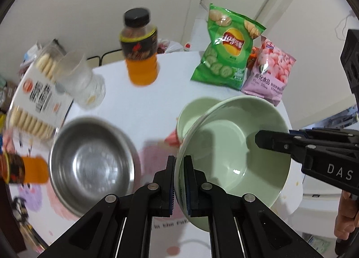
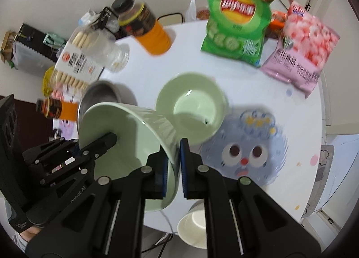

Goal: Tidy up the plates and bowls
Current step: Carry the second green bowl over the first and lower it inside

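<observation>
The large pale-green ceramic bowl (image 1: 233,152) was held off the round white table (image 1: 139,101), tilted, and gripped on opposite sides of its rim. The left gripper (image 1: 179,181) was clenched on the near wall of that bowl, one pad inside and one outside. The right gripper (image 2: 173,163) was likewise clamped on the rim of the same bowl (image 2: 125,143), its blue pads pressed against the ribbed wall.

Just beside the large bowl, on the table, a round stainless-steel bowl (image 1: 89,163) was seen, empty. Just behind the large bowl, a smaller pale-green ceramic bowl (image 2: 193,105) was set upright on the table, partly hidden by the raised rim in the left wrist view. Under the large bowl, at the table edge in the right wrist view, a white paper cup (image 2: 194,228) was visible.

Farther from the large bowl, an orange drink bottle with a black cap (image 1: 139,49) was standing. A green crisp packet (image 1: 226,49) and a pink snack packet (image 1: 269,69) were propped farthest back.
</observation>
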Demonstrator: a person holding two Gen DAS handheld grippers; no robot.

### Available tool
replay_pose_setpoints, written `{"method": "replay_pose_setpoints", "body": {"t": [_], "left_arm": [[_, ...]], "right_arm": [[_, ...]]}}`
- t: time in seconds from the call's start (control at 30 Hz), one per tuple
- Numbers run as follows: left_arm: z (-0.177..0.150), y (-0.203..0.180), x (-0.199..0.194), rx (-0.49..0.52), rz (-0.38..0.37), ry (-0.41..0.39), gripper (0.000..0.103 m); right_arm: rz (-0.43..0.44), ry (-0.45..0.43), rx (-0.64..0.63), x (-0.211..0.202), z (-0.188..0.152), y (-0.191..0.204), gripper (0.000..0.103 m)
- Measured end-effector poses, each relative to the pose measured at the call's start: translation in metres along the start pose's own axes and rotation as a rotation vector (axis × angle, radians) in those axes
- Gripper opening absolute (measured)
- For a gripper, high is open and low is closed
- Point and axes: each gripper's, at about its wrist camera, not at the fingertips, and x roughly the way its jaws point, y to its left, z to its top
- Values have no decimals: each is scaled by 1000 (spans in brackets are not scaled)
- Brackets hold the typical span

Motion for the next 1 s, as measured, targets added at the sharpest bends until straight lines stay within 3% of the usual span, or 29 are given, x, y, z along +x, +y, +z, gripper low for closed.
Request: {"method": "replay_pose_setpoints", "body": {"t": [0.3,1.0], "left_arm": [[38,-8,30,21,-7,60,6],[39,0,85,-34,3,149,6]], "right_arm": [[-13,31,41,11,40,-26,12],[-24,141,40,66,52,-49,12]]}}
